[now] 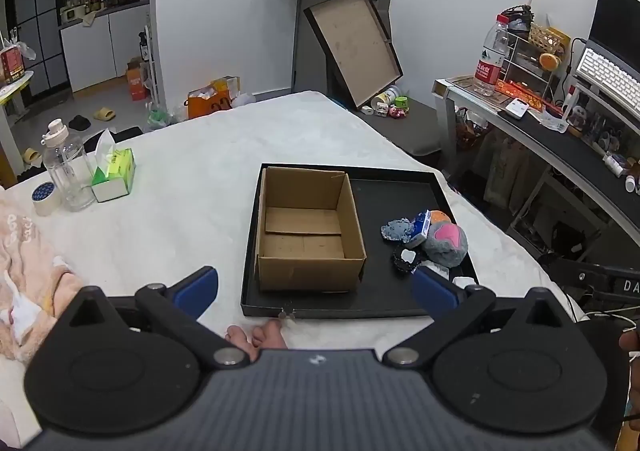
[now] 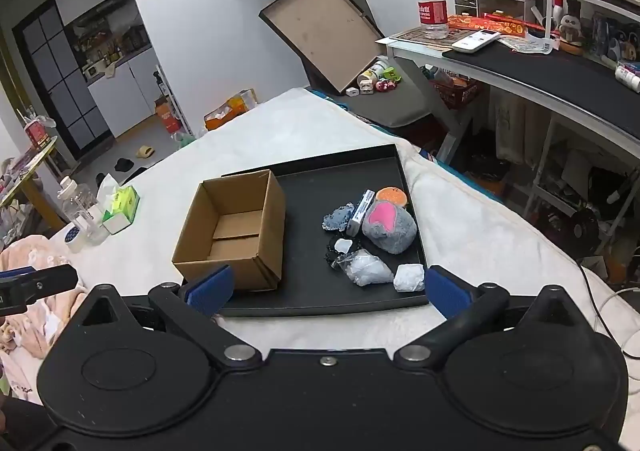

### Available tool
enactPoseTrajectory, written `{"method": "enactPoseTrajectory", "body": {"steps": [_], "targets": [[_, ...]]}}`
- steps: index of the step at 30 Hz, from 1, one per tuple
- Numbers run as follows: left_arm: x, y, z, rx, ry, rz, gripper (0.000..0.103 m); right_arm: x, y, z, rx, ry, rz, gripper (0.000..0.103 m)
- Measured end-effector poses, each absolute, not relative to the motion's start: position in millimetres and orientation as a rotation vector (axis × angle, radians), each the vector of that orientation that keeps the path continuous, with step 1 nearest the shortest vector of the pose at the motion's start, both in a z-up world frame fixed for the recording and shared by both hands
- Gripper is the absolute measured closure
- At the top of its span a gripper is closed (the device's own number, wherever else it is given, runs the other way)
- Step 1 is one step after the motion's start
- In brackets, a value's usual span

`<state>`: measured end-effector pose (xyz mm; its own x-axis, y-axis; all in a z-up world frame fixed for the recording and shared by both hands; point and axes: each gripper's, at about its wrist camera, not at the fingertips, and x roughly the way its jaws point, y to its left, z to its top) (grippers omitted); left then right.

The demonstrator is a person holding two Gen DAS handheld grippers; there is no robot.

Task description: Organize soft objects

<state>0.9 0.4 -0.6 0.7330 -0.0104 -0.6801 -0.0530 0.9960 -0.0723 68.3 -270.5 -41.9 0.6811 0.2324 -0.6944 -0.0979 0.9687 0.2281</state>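
Soft toys (image 2: pixel 390 229) lay heaped in the black tray (image 2: pixel 394 175) beside an empty cardboard box (image 2: pixel 236 235). I held my left gripper (image 1: pixel 316 287) and right gripper (image 2: pixel 328 287) tilted downward above the tray's near edge, fingers spread wide, gripping nothing.

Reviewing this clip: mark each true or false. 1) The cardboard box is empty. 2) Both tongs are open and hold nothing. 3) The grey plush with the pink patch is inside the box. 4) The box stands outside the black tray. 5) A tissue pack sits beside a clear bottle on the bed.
1) True: the cardboard box shows only its bare bottom.
2) True: the left tongs and right tongs stand wide, nothing between them.
3) False: the grey plush lies on the black tray, beside the box.
4) False: the box stands in the tray, on its left side.
5) True: the tissue pack is next to the clear bottle.
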Motion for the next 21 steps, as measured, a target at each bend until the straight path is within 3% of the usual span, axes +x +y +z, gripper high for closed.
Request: {"method": "enactPoseTrajectory", "body": {"steps": [21], "targets": [[-8.8, 4.2, 9.3, -0.105, 0.746, 0.037, 0.000, 57.0, -263.7, -30.9, 0.149, 0.794, 0.191, 0.000]]}}
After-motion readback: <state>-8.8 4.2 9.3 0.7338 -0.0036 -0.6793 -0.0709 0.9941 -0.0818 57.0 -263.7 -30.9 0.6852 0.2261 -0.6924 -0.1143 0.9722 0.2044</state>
